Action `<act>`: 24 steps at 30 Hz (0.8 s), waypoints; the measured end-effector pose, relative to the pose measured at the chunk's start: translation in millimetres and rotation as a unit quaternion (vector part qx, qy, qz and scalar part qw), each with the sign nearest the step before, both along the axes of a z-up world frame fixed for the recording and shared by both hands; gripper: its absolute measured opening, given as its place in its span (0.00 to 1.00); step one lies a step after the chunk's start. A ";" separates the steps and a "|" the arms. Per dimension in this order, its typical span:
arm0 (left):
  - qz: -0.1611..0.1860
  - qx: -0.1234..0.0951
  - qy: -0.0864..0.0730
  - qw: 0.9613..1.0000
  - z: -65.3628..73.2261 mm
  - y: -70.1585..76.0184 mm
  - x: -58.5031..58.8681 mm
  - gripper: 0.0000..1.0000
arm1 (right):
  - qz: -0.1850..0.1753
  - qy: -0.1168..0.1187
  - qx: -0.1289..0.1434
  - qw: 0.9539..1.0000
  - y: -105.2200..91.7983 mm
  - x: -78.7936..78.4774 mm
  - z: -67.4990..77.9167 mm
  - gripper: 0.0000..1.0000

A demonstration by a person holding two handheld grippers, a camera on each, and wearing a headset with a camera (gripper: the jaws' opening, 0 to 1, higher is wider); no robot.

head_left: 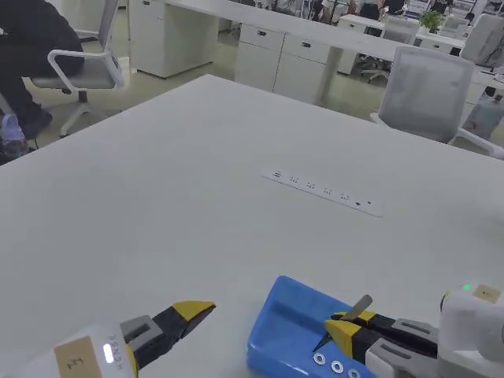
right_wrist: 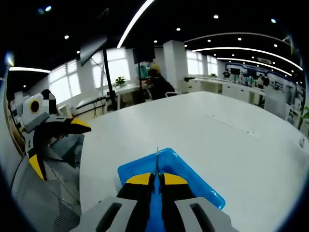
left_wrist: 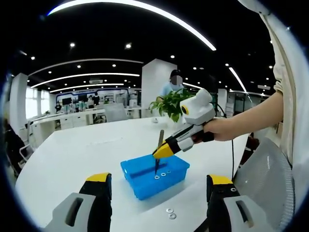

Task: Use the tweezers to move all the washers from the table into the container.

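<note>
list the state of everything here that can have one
container, upright on the table, three washers in it
loose washers, two flat on the table, not yet moved
tweezers, gripped, tip down in the container
right gripper, fingers shut on the tweezers
left gripper, fingers open, holding nothing

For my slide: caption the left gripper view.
Right gripper holds tweezers in blue container holding three washers; two washers lie on the table.
</note>
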State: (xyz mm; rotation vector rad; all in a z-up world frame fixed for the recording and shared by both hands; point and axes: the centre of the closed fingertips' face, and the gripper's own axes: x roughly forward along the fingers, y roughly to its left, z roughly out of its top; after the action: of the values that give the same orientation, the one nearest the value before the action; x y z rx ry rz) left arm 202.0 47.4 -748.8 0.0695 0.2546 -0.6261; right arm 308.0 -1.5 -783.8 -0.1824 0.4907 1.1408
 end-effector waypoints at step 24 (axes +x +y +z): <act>-0.001 0.004 0.000 1.000 0.1 -0.3 -0.4 0.81 | 0.041 -0.013 0.045 0.998 11.8 -43.0 36.0 0.03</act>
State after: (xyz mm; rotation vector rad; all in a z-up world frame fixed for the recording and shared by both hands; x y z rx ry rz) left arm 201.6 47.0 -748.6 0.0774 0.2568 -0.6277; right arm 265.1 10.3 -747.8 -0.1395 0.4097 1.2362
